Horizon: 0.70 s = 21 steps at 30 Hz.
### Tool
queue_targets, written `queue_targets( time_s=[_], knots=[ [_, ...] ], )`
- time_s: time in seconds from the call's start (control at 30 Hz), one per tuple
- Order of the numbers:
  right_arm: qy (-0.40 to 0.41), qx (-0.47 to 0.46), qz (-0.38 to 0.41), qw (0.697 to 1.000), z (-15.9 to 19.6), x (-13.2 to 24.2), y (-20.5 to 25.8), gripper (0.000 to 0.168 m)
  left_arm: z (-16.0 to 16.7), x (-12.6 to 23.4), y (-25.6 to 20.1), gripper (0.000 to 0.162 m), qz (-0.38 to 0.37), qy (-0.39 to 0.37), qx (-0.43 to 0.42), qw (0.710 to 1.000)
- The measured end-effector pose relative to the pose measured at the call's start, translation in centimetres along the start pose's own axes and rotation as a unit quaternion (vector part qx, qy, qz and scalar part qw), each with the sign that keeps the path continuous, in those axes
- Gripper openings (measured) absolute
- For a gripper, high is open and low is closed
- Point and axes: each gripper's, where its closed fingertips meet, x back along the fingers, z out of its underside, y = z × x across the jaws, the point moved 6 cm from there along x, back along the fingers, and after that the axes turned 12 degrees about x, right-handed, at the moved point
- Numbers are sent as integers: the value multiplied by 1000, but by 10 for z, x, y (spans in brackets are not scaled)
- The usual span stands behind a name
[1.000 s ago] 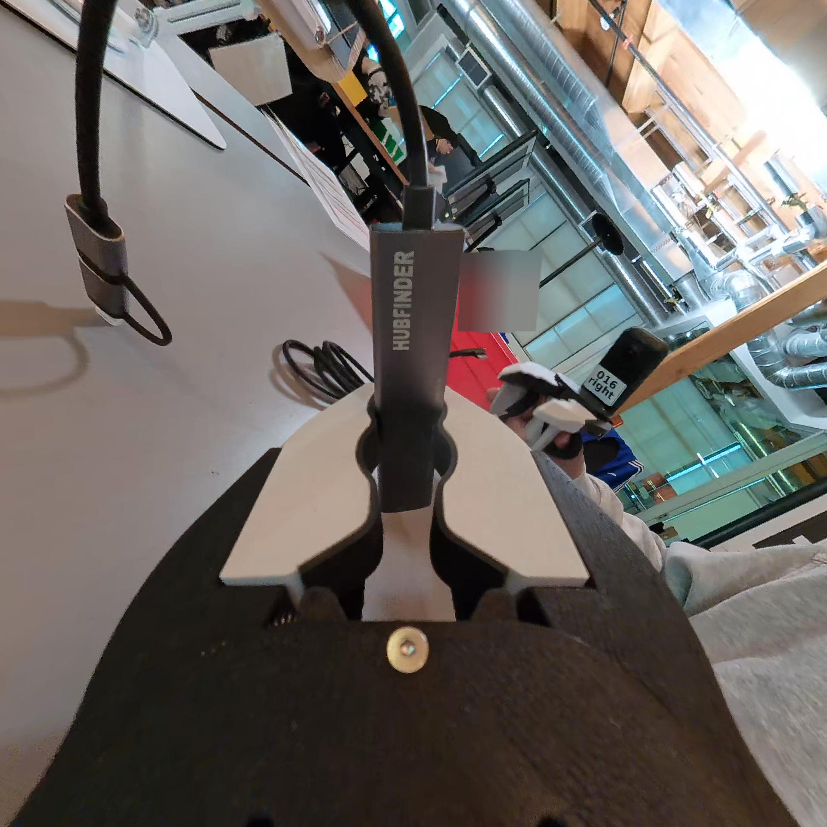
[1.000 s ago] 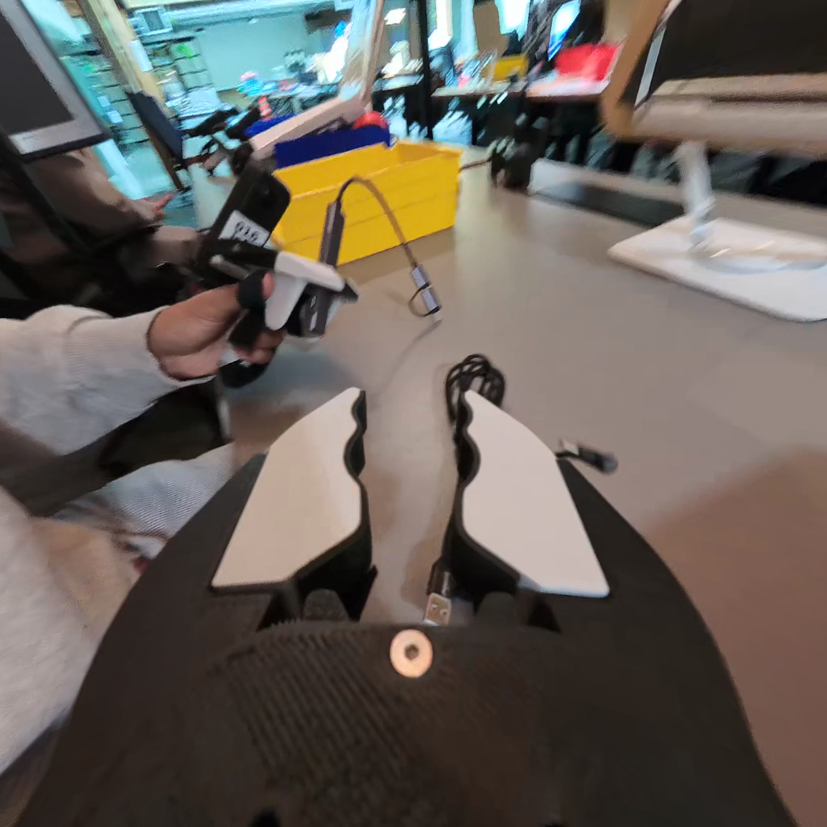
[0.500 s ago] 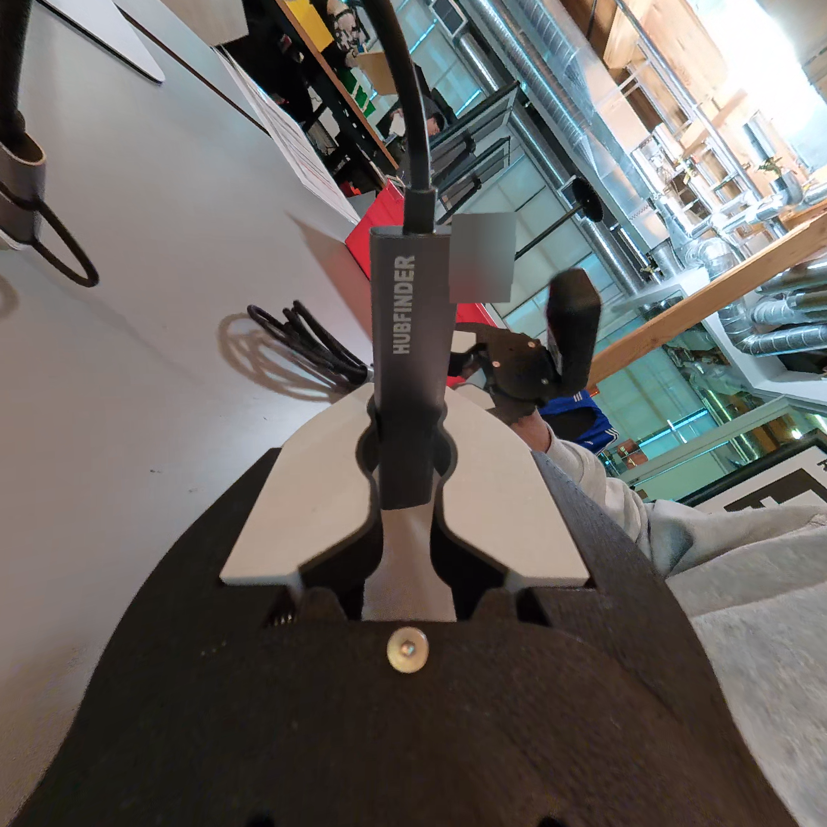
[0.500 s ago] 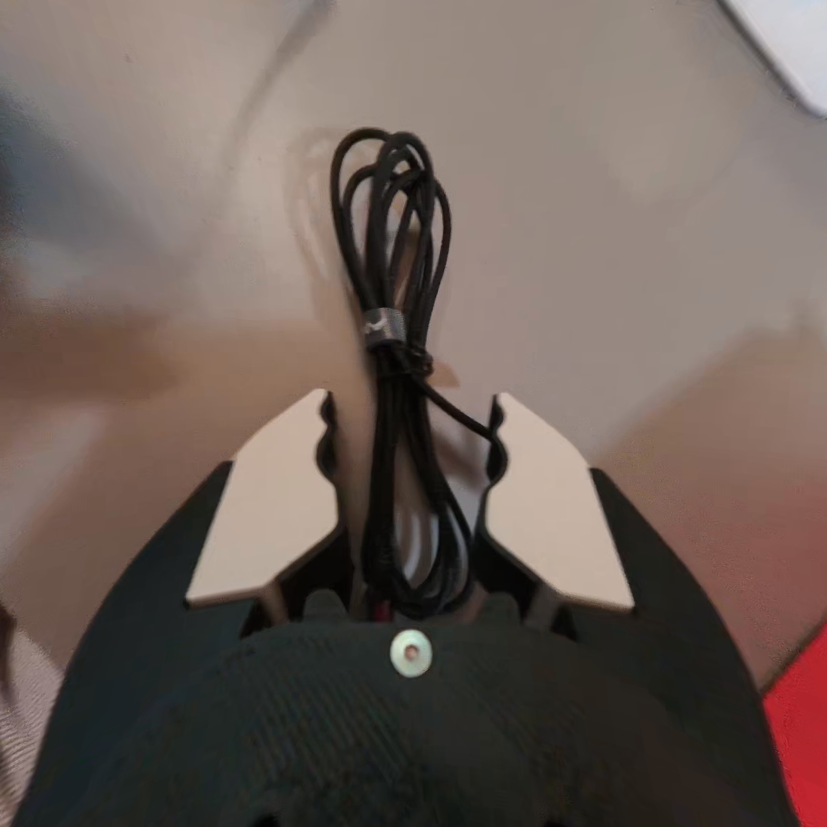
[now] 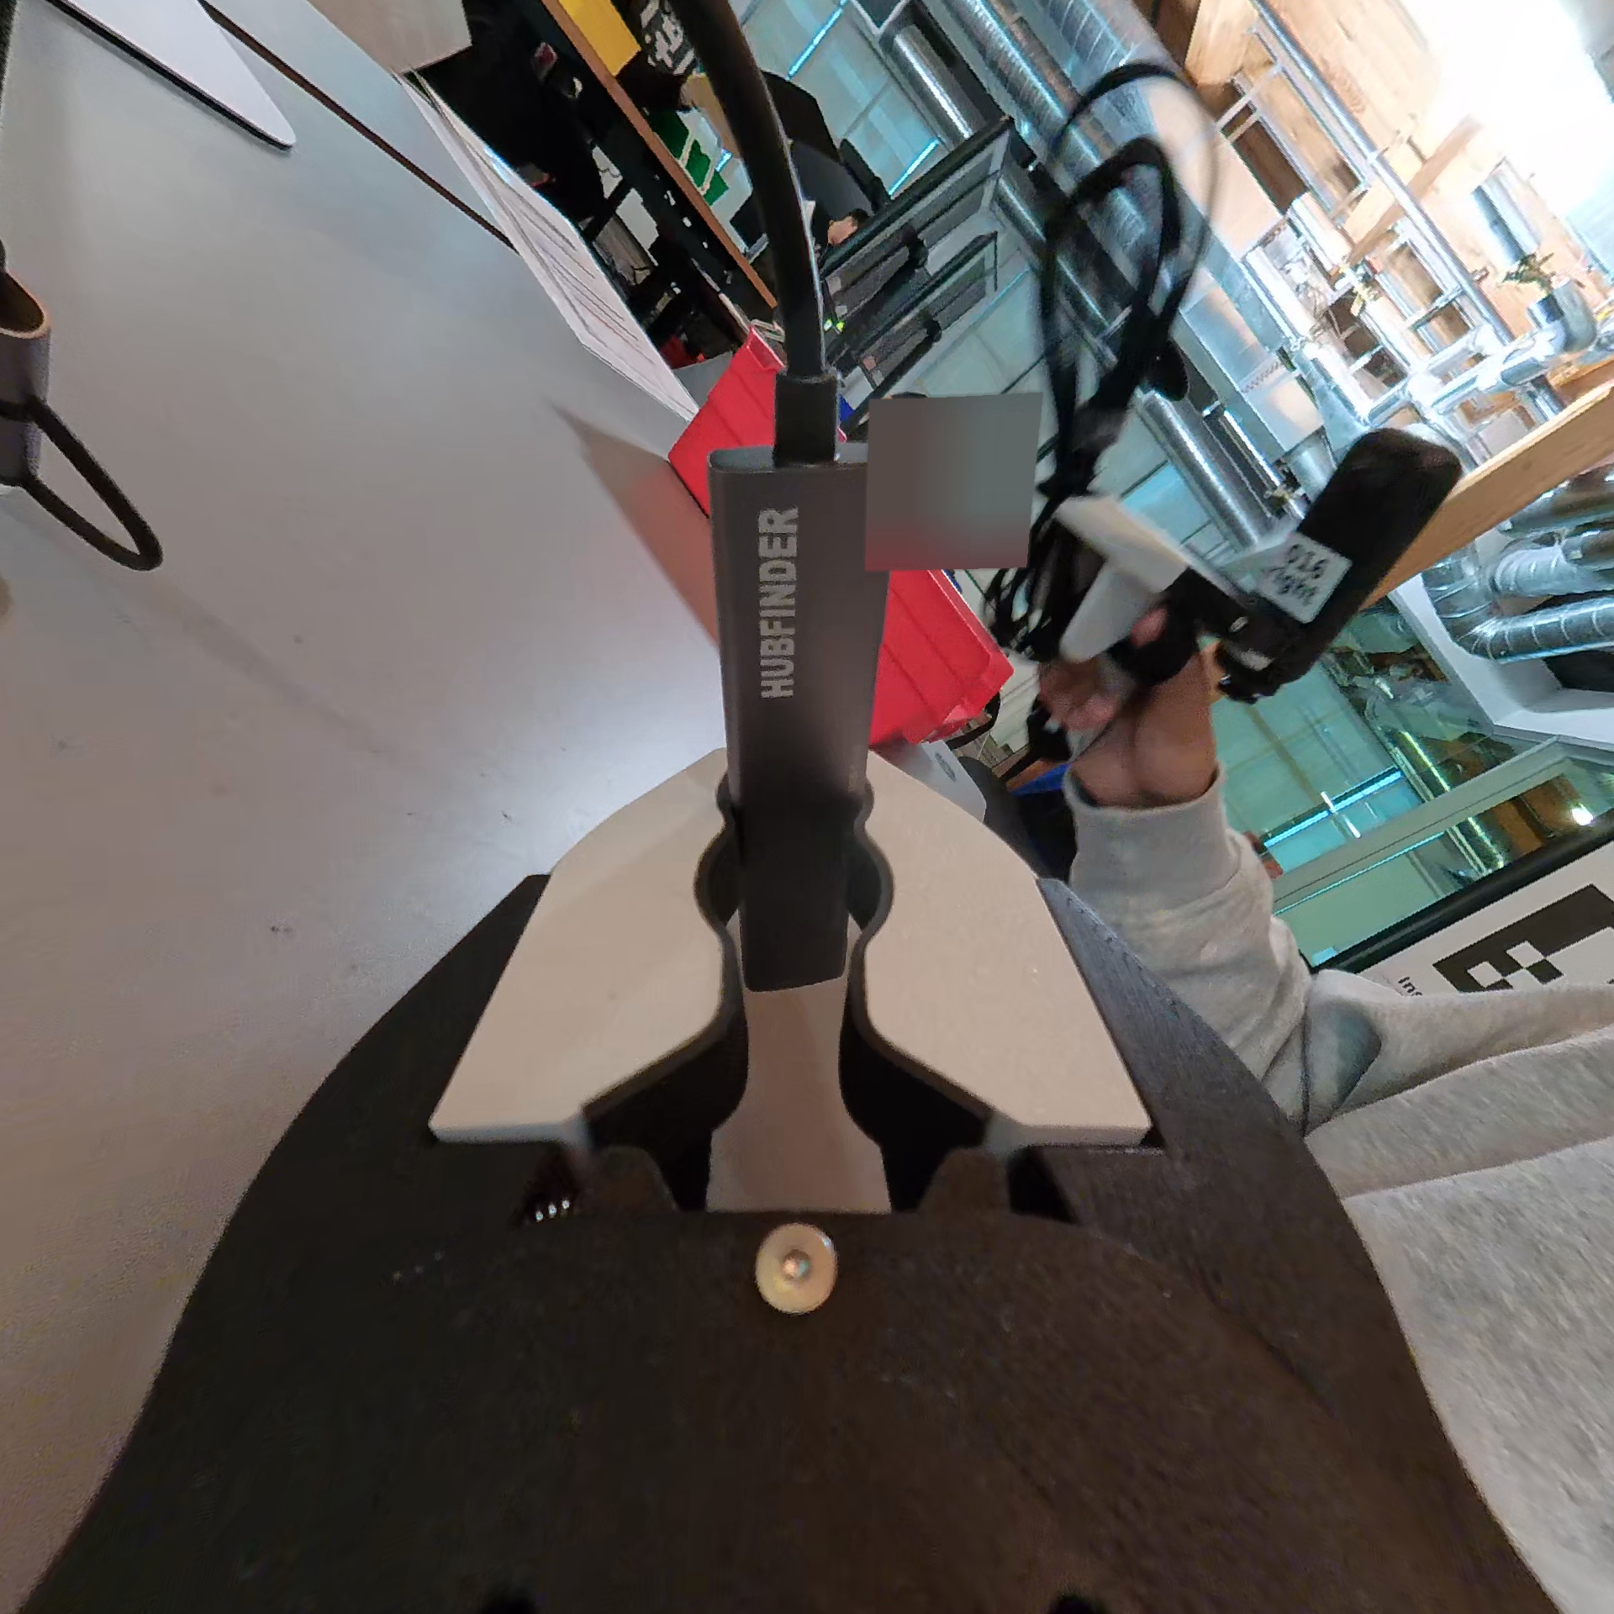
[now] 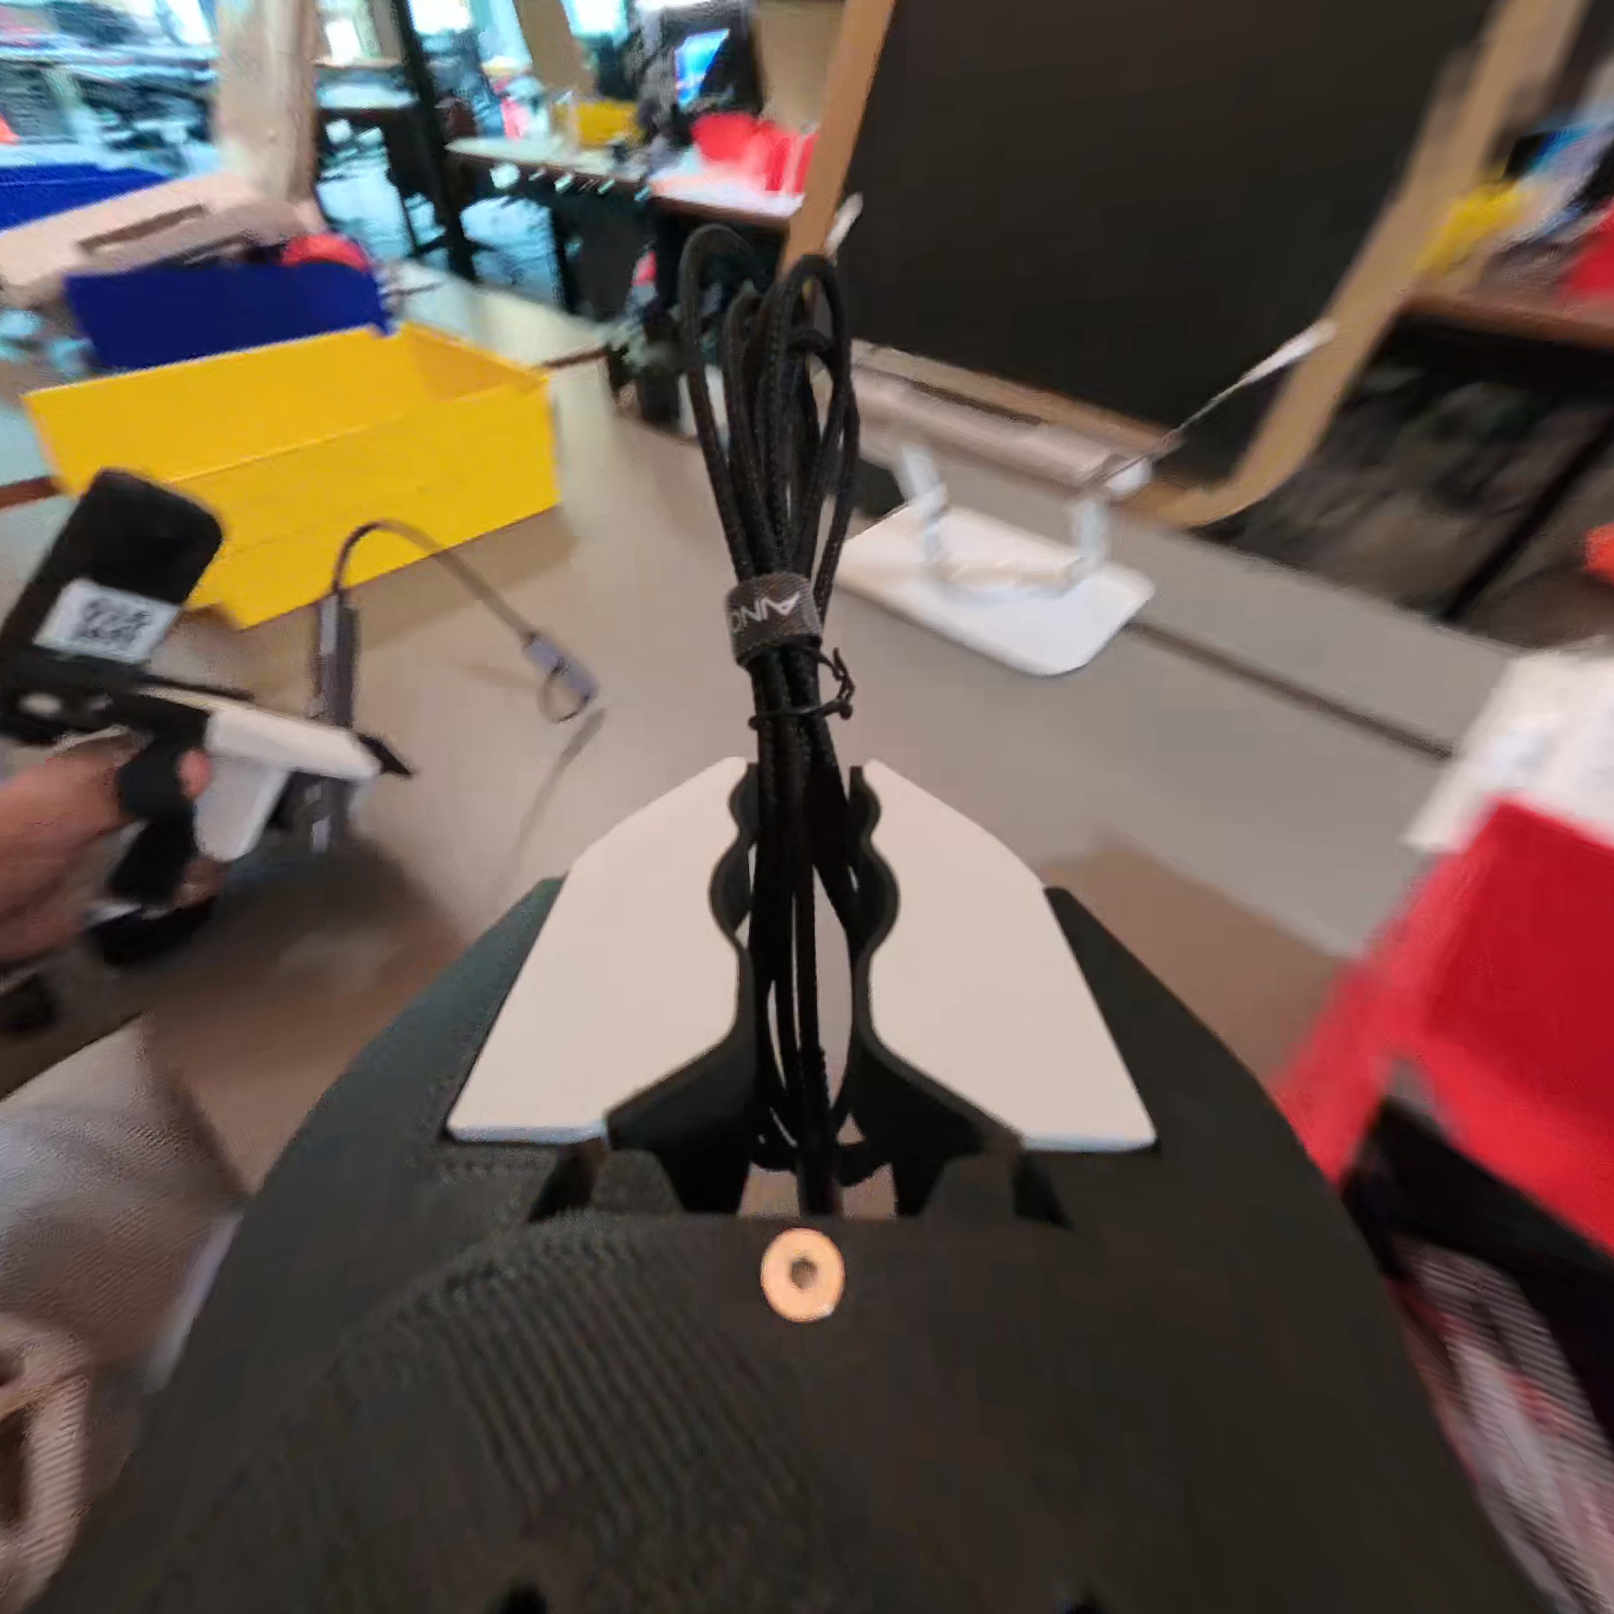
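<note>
Left gripper (image 5: 795, 838): fingers clamped on a dark grey USB hub (image 5: 790, 699), a slim bar with white lettering down one side. The hub stands upright along the finger axis, lower end sunk between the pads, upper end clear above the fingertips. A thick black cable (image 5: 769, 175) leaves its top and arcs up out of frame. The cable's far plug end (image 5: 22, 367), grey with a small black loop, hangs at the left edge over the grey table (image 5: 306, 568).

Right gripper (image 6: 802, 773): fingers closed on a bundled black braided cable (image 6: 777, 454). The bundle runs up the slot between the pads and rises above the fingertips, lifted clear of the table (image 6: 1179, 769). A grey strap (image 6: 771, 618) binds it just above the tips.

Around: red bin (image 5: 926, 646) behind the hub at the table's edge; it also shows at the right in the right wrist view (image 6: 1485, 978). Yellow bin (image 6: 306, 454) at back left, white stand base (image 6: 987, 594) behind the bundle. Right wrist view is motion-blurred.
</note>
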Motion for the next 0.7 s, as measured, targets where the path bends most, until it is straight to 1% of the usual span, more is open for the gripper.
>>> queue_targets(
  time_s=[0.03, 0.1, 0.17, 0.2, 0.27, 0.33, 0.4, 0.5, 0.53, 0.57, 0.6, 0.63, 0.67, 0.7],
  knots=[
    [-9, 18, 35, 999, -10, 17, -16, 19, 0, -1, 0, 18, 1, 1, -1, 1000],
    [-1, 60, 108, 992, -20, 53, -49, 20, 1, -2, -1, 18, 2, 5, -4, 1000],
    [30, 117, 143, 982, -16, 85, -76, 21, 2, -2, -2, 18, 1, 7, -7, 1000],
    [46, 154, 131, 978, -10, 99, -85, 21, 2, -2, -3, 18, 1, 7, -8, 1000],
    [86, 205, 58, 973, 14, 121, -96, 21, 3, -3, -3, 18, 3, 7, -10, 1000],
    [127, 181, 29, 975, 36, 142, -110, 21, 3, -3, -4, 19, 3, 8, -11, 1000],
    [137, 146, 26, 979, 51, 153, -122, 21, 4, -4, -4, 19, 3, 9, -11, 1000],
    [143, 91, 9, 985, 74, 152, -131, 22, 5, -6, -5, 18, 3, 14, -14, 1000],
    [155, 75, 5, 985, 85, 148, -134, 32, 6, -7, -6, 18, 3, 15, -15, 1000],
    [173, 62, 18, 983, 95, 144, -139, 64, 6, -8, -7, 18, 3, 16, -17, 1000],
    [197, 55, 42, 978, 103, 142, -146, 81, 7, -8, -8, 18, 4, 17, -18, 1000],
    [216, 53, 71, 972, 107, 142, -153, 78, 7, -8, -9, 18, 4, 18, -20, 1000],
    [214, 53, 98, 970, 103, 143, -158, 75, 8, -9, -10, 19, 3, 19, -23, 1000],
    [189, 57, 120, 973, 93, 147, -160, 73, 8, -9, -10, 18, 2, 20, -27, 999]
  ],
)
